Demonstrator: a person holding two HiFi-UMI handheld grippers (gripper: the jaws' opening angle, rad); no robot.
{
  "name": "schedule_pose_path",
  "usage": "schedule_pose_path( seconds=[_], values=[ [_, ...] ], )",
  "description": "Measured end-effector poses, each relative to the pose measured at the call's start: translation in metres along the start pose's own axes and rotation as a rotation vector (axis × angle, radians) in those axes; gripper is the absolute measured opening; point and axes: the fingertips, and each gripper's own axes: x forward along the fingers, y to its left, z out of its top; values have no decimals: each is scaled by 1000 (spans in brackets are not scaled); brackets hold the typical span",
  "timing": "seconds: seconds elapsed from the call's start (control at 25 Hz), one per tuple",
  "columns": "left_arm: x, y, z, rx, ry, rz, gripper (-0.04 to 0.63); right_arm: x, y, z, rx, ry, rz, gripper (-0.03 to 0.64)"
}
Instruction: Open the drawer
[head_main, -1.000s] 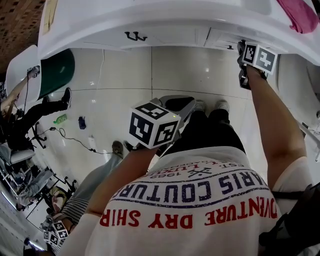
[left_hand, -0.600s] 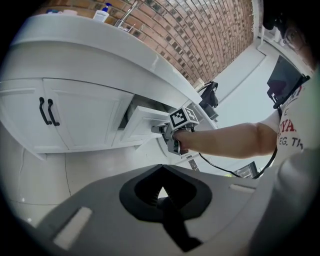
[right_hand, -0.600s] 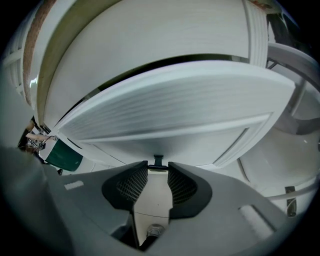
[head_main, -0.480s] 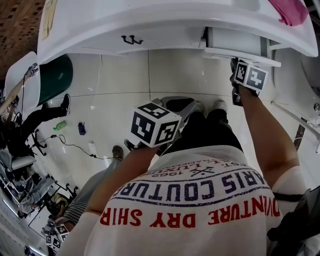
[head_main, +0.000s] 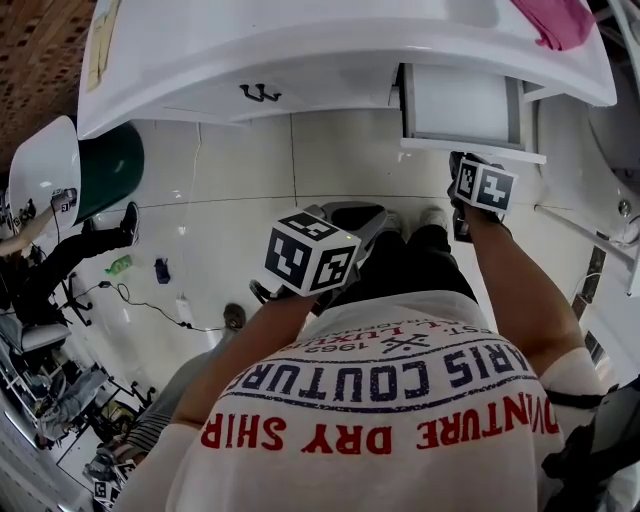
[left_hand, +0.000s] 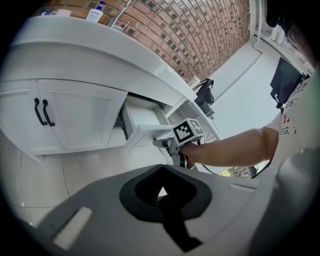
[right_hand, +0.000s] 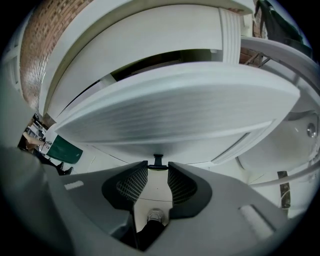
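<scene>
White painted wood makes up a long, curved desk (head_main: 300, 40), seen from above over the person's chest. It is the largest thing in view.

The drawer (head_main: 462, 105) sits under the desk's edge at its right end, to the right of two cupboard doors (left_hand: 80, 120). It stands partly pulled out over the pale tiled floor (head_main: 250, 180).

The step in hand looks like the pull itself, with the drawer well on its way open. To do it well, draw straight back along the runners and keep the pull level, so the drawer does not twist or jam. Ease off before the runners end. The person's legs stand right in front, so a step back may be needed.

The drawer is plain white with a flat front panel (right_hand: 175, 115) and a shallow, pale inside that shows nothing in it. The front overhangs the box a little on each side.

The right gripper (right_hand: 158, 170) reaches up to the front panel from below. Its jaws are narrowed onto the handle, gripping it at their tips. The left gripper (left_hand: 161, 190) hangs near the person's waist, well apart from the desk. Its jaws are closed together with nothing between them.

The handle (right_hand: 158, 161) is a small dark metal pull at the middle of the panel's lower edge. Being so small, it calls for a firm grip that must not slip.
</scene>
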Motion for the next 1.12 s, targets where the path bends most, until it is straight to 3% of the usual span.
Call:
schedule_pose_path(
  seconds=[0.56, 0.84, 1.0, 1.12],
  values=[
    [3, -7, -8, -3, 8, -1, -11, -4, -1, -14, -17, 26, 11, 132],
    [2, -9, -7, -5, -6, -12, -11, -12, -2, -12, -131, 12, -19, 168],
    [2, -16, -3, -4, -39, -41, -11, -43, 4, -26, -186, 43, 68, 149],
    [-3, -23, -13, 30, -28, -31, -11, -89, 32, -42, -188, 61, 249, 28]
  ],
)
